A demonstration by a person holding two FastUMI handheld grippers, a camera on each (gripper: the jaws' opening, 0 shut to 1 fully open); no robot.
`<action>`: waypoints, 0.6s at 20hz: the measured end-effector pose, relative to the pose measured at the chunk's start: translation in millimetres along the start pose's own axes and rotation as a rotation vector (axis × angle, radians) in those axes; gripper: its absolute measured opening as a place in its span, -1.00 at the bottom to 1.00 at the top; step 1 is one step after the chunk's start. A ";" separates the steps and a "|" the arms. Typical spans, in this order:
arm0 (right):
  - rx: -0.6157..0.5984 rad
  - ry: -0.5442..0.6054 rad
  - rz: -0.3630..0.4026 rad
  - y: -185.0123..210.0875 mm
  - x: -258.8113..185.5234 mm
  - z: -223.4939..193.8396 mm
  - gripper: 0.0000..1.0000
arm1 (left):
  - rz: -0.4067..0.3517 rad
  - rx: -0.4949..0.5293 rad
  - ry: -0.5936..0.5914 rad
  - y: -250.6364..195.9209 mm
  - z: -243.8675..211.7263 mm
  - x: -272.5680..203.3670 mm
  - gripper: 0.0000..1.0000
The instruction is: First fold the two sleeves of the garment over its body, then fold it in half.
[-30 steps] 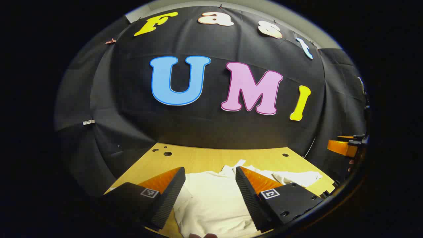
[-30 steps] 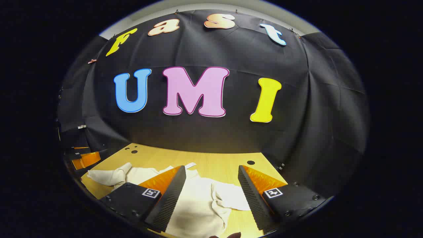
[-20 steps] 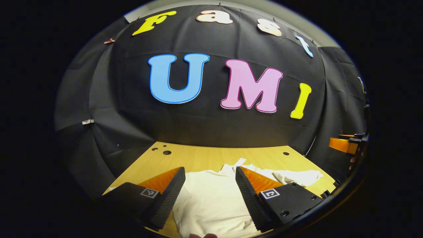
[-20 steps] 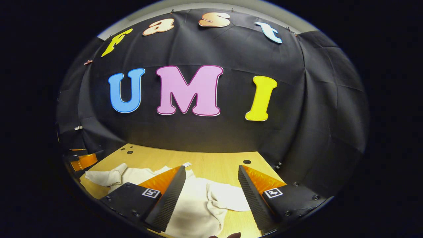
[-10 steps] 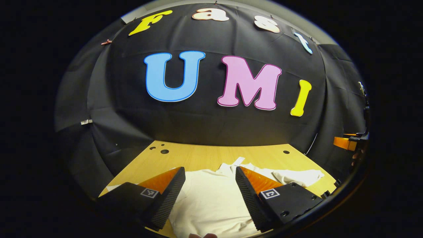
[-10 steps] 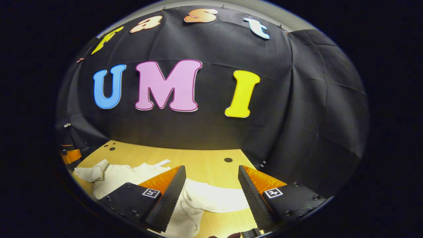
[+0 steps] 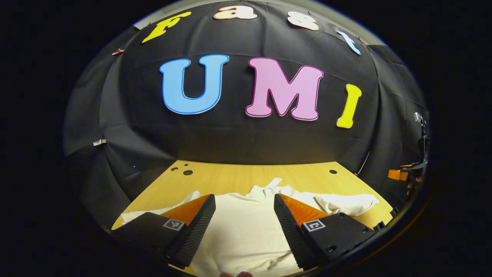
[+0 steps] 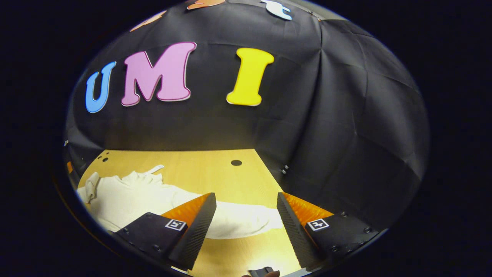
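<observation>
Lying spread on the pale wooden tabletop [image 7: 238,179], collar toward the black cloth wall: the cream-white soft cotton long-sleeved garment [image 7: 246,231], also showing in the right gripper view [image 8: 127,202]. Hovering above its body with jaws gaping wide and holding nothing: the left tongs [image 7: 244,223]. Hovering likewise wide and empty, just over the outstretched right sleeve [image 8: 246,223] where it is lying flat on the wood: the right tongs [image 8: 246,225]. Lying bunched and partly doubled near the tabletop's right edge in the left gripper view: that same side's sleeve end [image 7: 346,204], so probably not yet folded over the body. Risking, from here, a pinch that is catching only the top layer of cloth, or two layers at once where the fabric is rumpled, either one dragging the whole garment sideways rather than turning the sleeve alone. Risking also scraping fingertips on bare wood if coming down beside the thin sleeve, and a crooked fold if grabbing mid-sleeve instead of near the cuff. Sitting close to the tabletop's edge, the loose cloth possibly slipping off during a hasty pull. Looking early in the task, by this judgement.
</observation>
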State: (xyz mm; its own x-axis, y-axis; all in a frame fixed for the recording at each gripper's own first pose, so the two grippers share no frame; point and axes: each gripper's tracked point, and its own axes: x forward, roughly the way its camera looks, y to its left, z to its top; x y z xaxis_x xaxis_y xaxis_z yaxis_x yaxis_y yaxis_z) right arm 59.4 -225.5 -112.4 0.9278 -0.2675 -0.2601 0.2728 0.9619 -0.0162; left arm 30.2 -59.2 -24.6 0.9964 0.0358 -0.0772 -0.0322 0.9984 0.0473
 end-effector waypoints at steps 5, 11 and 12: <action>-0.010 0.122 -0.005 -23.3 46.4 -45.2 0.96 | 0.018 0.013 0.016 -17.8 -2.7 1.1 0.92; 0.000 0.280 0.019 -39.2 92.3 -105.7 0.96 | 0.062 0.029 0.042 -31.0 -11.2 -1.1 0.92; 0.000 0.307 0.024 -41.3 96.4 -116.9 0.96 | 0.072 0.027 0.048 -32.8 -13.5 -1.2 0.92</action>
State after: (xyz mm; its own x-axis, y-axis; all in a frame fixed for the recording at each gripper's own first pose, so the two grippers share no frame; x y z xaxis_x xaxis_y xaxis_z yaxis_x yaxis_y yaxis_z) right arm 107.9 -284.5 -249.7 0.8137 -0.2151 -0.5400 0.2514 0.9678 -0.0067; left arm 29.1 -91.4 -39.5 0.9866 0.1101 -0.1200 -0.1008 0.9916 0.0814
